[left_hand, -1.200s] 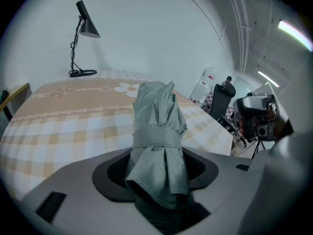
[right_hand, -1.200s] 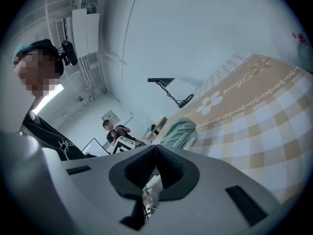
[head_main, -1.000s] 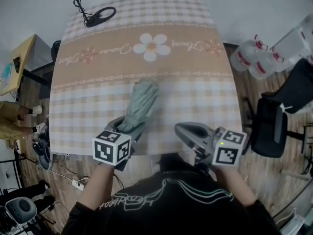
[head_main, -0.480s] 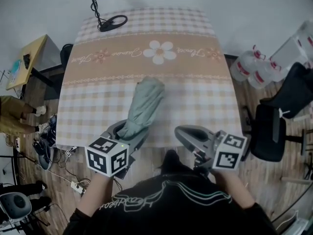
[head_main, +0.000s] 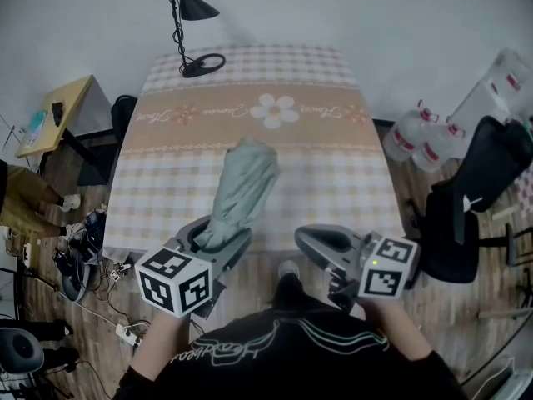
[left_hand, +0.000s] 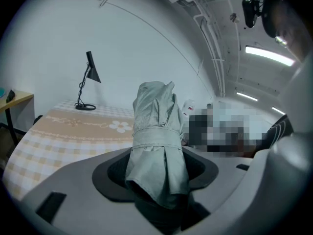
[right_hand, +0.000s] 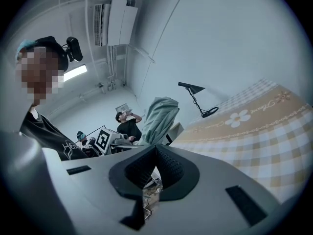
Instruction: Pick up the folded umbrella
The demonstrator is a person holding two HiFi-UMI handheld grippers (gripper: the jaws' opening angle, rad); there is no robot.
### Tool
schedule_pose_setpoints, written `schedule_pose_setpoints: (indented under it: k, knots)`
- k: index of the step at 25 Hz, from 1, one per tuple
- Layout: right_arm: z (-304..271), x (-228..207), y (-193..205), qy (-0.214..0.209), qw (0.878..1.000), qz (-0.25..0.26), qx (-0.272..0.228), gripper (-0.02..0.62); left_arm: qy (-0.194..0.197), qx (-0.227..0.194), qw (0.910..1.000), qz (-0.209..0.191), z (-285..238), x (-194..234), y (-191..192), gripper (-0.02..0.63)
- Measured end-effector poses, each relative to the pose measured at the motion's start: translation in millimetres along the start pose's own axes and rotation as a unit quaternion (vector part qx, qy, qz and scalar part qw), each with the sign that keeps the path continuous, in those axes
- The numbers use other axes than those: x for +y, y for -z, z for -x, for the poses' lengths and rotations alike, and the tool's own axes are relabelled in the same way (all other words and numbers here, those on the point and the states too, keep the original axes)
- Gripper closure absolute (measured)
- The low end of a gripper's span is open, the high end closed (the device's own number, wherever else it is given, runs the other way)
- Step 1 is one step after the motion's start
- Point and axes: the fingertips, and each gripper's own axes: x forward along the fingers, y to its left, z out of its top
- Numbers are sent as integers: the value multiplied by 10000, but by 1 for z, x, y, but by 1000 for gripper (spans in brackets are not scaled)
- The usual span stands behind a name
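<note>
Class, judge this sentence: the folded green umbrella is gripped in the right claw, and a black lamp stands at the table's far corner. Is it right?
One slip: the umbrella is gripped in the left claw, not the right. The left gripper view shows it between that claw's jaws; the right claw is shut on nothing. The lamp does stand at the table's far corner.

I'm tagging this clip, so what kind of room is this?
Likely an office or lab workspace: a cloth-covered table, a black desk lamp, an office chair and large water jugs.
</note>
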Motion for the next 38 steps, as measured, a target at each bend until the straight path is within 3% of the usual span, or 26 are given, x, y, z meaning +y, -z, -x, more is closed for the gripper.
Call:
schedule_pose_setpoints:
  k: [5, 13, 38]
  knots:
    - [-41, 49, -8, 122, 9996, 266, 9, 584, 139, -297, 9994, -72, 60, 18, -13, 350]
    - [-38, 80, -5, 161, 9984, 549, -32, 584, 215, -657, 9974, -206, 96, -8, -18, 350]
    - [-34, 100, -2, 171, 9964, 833, 13, 584, 306, -767, 9964, -209, 109, -24, -21, 350]
